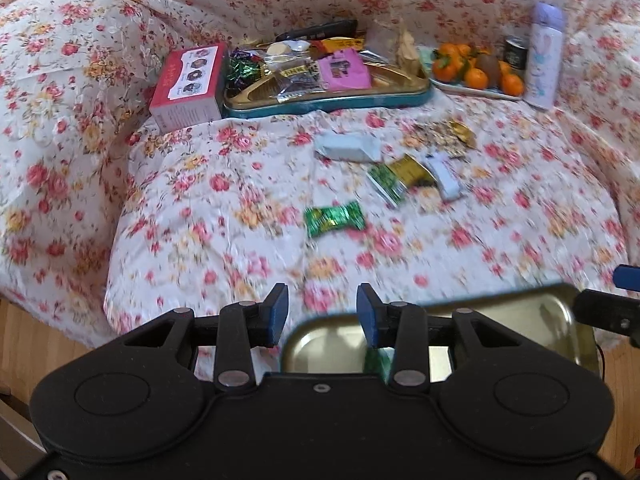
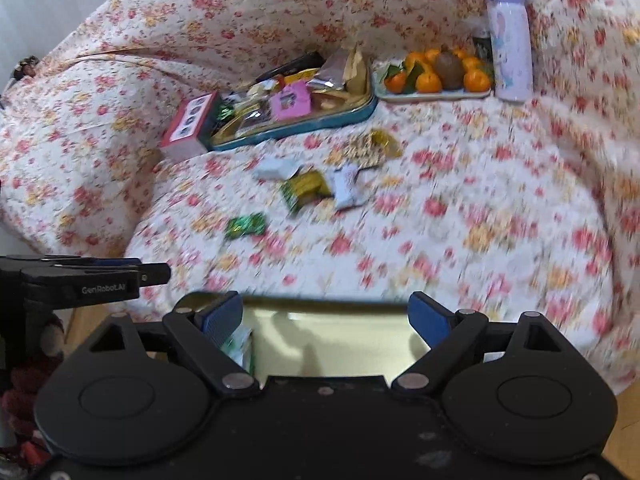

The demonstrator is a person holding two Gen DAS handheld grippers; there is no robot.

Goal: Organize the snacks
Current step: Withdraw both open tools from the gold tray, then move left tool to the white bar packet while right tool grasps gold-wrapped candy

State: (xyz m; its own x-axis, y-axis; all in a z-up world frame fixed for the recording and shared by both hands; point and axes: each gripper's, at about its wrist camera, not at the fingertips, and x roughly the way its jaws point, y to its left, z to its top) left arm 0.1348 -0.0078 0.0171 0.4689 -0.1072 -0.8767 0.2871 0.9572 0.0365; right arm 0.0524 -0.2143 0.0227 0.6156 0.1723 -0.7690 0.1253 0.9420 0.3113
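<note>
A gold metal tin (image 1: 520,320) (image 2: 340,336) sits at the near edge of the floral cloth, with a green snack packet (image 2: 240,346) inside it. My left gripper (image 1: 322,314) is open and empty above the tin's left end. My right gripper (image 2: 326,320) is open and empty over the tin. Loose snacks lie mid-cloth: a green wrapped candy (image 1: 334,220) (image 2: 245,225), a pale blue packet (image 1: 348,148), a green-gold packet (image 1: 400,176) (image 2: 304,190) and a white packet (image 1: 444,176) (image 2: 348,188).
A teal tray (image 1: 328,102) (image 2: 320,124) full of snacks stands at the back, a red box (image 1: 188,84) (image 2: 188,124) left of it. A plate of oranges (image 1: 476,70) (image 2: 436,74) and a lilac bottle (image 1: 544,56) (image 2: 510,38) stand at the back right.
</note>
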